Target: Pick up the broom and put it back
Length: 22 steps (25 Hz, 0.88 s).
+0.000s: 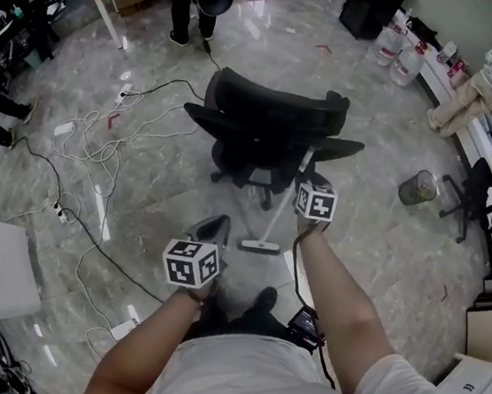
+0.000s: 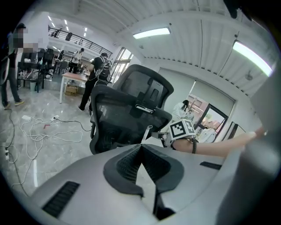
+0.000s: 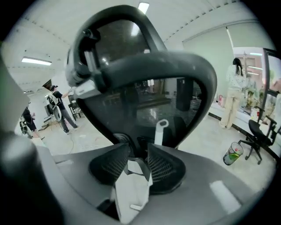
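While the person stands behind the black chair point(image 1: 264, 114), the broom point(image 1: 275, 214) leans against it. The broom's flat head point(image 1: 260, 246) sits on the floor point(image 1: 372, 250), close to the person's feet. Its long white stick slants up and away from the person and rests on the chair. No gripper is holding it.

The right gripper point(image 3: 139, 151) has its jaws spread apart, and nothing is pinched between them. In the right gripper view, the top of the stick point(image 3: 161, 131) pokes up just past the jaw tips and a little to the right of the gap. From above, this gripper is right beside the stick, on its right side.

The left gripper point(image 2: 141, 149) has its jaws pressed together and is empty. It hangs lower and off to the left, farther from the stick.

I think the right hand is the one to use, because it is much nearer. The stick runs from low and near to high and far. So the jaws should come at it from the side and close across it, not along it. If the gripper bumps the stick first, the broom could slide off the chair and fall.
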Available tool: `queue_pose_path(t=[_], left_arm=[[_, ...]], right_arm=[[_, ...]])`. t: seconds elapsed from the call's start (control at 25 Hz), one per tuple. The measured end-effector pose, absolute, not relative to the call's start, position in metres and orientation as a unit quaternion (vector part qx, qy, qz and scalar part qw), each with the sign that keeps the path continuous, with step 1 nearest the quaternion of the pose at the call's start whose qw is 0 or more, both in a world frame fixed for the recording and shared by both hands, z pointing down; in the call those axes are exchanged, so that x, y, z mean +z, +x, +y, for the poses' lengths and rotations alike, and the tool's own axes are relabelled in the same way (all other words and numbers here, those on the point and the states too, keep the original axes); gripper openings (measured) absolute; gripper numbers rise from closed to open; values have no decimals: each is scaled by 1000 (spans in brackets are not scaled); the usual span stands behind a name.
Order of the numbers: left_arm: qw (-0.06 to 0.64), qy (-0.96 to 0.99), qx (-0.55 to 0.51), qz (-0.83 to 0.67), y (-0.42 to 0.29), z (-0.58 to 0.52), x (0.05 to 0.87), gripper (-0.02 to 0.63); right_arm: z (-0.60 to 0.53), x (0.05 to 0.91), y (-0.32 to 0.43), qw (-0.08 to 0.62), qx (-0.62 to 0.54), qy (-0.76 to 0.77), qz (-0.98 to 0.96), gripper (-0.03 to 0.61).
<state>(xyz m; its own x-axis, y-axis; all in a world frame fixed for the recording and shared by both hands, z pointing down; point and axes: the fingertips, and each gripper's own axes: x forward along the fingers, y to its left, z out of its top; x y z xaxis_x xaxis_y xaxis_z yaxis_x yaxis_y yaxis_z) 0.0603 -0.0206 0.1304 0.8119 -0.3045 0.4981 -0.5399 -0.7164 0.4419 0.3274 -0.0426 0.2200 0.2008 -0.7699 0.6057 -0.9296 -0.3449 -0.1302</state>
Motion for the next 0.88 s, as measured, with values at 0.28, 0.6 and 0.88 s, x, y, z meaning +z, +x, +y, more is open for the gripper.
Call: queue_pose_path(t=[0.28,0.6,0.88], left_arm=[[268,918,179,-232,62,-30,88,7],[242,925,177,-235,61,-22,56,7],[229,931,184,-215,67,-3,54,6]], right_arm=[[-15,123,204,127,263,721,-628,106],[14,40,110,68,231,687,-686,23],[21,22,86,44,216,673,-706,2]])
